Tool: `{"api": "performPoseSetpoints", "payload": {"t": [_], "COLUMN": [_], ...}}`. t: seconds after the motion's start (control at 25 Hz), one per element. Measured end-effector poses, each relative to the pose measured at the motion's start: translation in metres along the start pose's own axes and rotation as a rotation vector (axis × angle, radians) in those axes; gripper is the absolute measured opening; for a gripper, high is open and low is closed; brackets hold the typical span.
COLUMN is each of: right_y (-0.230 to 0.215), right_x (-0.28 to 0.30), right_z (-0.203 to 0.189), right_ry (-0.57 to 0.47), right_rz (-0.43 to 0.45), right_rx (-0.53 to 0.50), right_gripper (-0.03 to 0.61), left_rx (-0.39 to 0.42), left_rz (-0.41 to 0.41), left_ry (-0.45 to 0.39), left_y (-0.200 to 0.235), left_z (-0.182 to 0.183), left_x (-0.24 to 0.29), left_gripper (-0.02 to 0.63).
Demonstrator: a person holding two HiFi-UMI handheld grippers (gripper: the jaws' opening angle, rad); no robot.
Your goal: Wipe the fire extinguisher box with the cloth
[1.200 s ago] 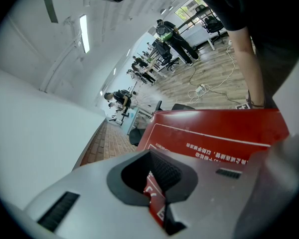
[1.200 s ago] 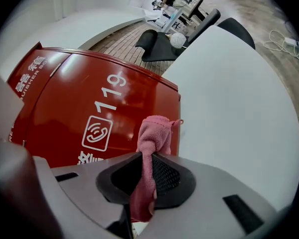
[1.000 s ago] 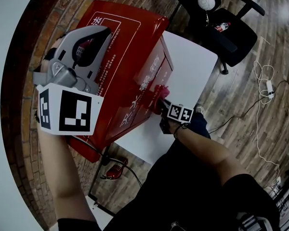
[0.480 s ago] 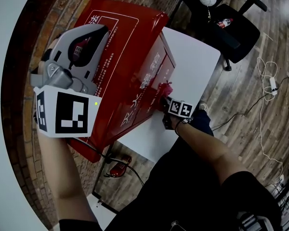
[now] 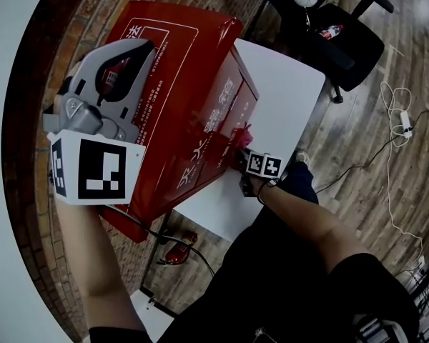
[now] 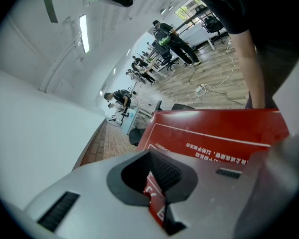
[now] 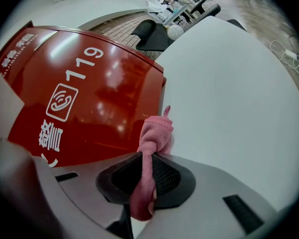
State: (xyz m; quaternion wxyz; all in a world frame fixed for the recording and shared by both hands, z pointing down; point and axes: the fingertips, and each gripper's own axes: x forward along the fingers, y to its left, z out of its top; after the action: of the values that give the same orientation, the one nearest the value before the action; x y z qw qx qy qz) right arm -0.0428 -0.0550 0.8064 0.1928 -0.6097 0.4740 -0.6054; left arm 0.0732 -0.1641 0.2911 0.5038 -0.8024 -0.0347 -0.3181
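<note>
The red fire extinguisher box (image 5: pixel 189 77) with white print stands on a white table (image 5: pixel 282 91) against a brick wall. My left gripper (image 5: pixel 144 50) lies over the box's top, jaws shut with nothing held; in the left gripper view the box's top (image 6: pixel 214 133) shows beyond the shut left gripper (image 6: pixel 159 183). My right gripper (image 5: pixel 244 148) is shut on a pink cloth (image 5: pixel 242 134), which touches the low front face of the box. In the right gripper view the cloth (image 7: pixel 157 133) sticks out of the right gripper (image 7: pixel 149 178), next to the box's front (image 7: pixel 89 93) marked 119.
A black office chair (image 5: pixel 343 45) with a bottle on it stands beyond the table. Cables (image 5: pixel 397 120) lie on the wooden floor at the right. A red object (image 5: pixel 175 252) sits on the floor under the table's near edge. People (image 6: pixel 172 39) work far off in the room.
My right gripper has slid a little lower along the box's front with the cloth in it. The left gripper has stayed on the box's top.
</note>
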Motion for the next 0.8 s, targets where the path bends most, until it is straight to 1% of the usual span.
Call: {"api": "performPoseSetpoints", "payload": {"t": [0.4, 0.6, 0.8], "right_y": [0.012, 0.012, 0.013], "right_x": [-0.003, -0.002, -0.002], "right_z": [-0.053, -0.066, -0.073], "right_ry": [0.09, 0.11, 0.116], "right_rz": [0.019, 0.021, 0.019], "right_rx": [-0.013, -0.012, 0.014], "right_gripper": [0.061, 0.061, 0.061], "left_rx": [-0.003, 0.0, 0.002], "left_rz": [0.001, 0.001, 0.0], "left_ry": [0.001, -0.003, -0.001], "left_y": [0.0, 0.0, 0.0], "left_z": [0.0, 0.001, 0.001], "left_x": [0.0, 0.0, 0.0], "left_gripper": [0.02, 0.02, 0.02]}}
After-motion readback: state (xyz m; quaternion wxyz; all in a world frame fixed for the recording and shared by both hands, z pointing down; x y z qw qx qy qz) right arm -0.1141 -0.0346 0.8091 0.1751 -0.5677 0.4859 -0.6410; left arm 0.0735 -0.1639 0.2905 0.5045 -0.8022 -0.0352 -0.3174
